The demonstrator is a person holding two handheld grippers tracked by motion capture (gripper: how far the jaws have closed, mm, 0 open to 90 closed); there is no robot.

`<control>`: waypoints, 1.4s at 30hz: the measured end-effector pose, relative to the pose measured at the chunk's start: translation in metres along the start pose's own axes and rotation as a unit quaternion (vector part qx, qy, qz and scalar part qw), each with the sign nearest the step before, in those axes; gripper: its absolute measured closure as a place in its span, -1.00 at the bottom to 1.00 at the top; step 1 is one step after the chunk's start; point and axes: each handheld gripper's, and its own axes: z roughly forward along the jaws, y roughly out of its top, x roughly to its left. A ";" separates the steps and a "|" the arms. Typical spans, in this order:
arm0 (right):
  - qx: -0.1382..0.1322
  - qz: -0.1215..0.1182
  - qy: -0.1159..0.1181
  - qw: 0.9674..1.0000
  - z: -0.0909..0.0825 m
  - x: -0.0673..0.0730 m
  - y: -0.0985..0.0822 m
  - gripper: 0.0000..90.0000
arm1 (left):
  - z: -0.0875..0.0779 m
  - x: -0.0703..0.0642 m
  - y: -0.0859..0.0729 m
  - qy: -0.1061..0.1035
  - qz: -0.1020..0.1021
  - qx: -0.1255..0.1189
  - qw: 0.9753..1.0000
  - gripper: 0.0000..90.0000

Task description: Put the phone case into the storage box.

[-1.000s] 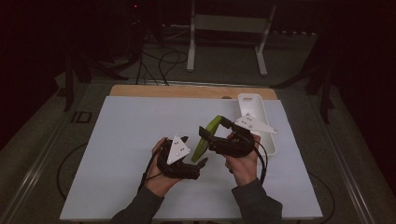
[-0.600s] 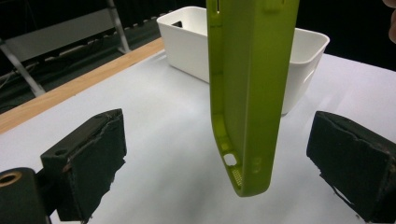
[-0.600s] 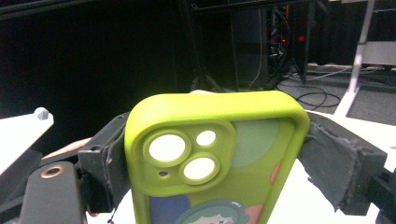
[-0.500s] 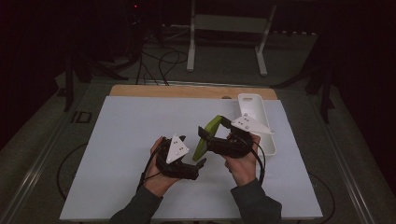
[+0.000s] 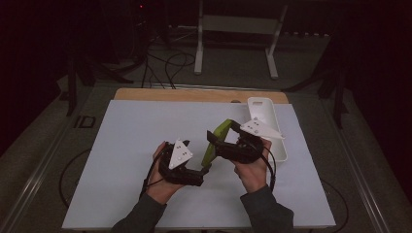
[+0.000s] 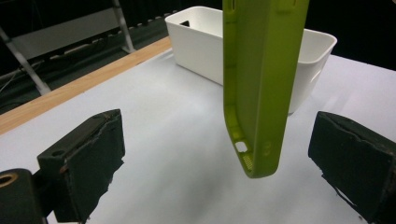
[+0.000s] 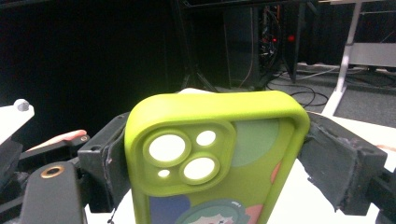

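Two grippers met over the near middle of the white table (image 5: 121, 160) in the high view, the right gripper (image 5: 214, 141) clamping a green phone case (image 5: 216, 141) left of the white bin (image 5: 267, 128). Seen from the left gripper (image 6: 217, 154), the case (image 6: 261, 88) hung untouched between its spread jaws, the bin (image 6: 201, 42) beyond. Seen from the right gripper (image 7: 215, 154), both pads pinched the case (image 7: 210, 154) by its sides.

Lime-green phone case (image 7: 215, 158), white bin (image 5: 266, 127)
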 end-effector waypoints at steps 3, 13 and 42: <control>0.001 0.000 -0.001 1.000 0.000 0.000 0.000 -0.62 | -0.001 0.001 -0.001 0.002 -0.001 -0.001 1.000 -0.91; 0.003 0.001 -0.010 1.000 0.000 -0.002 0.000 -0.62 | -0.005 0.006 -0.004 0.009 -0.001 0.001 1.000 -0.91; 0.002 0.006 -0.033 0.999 -0.004 -0.014 0.005 -0.62 | -0.012 0.013 -0.006 0.014 -0.005 0.000 1.000 -0.91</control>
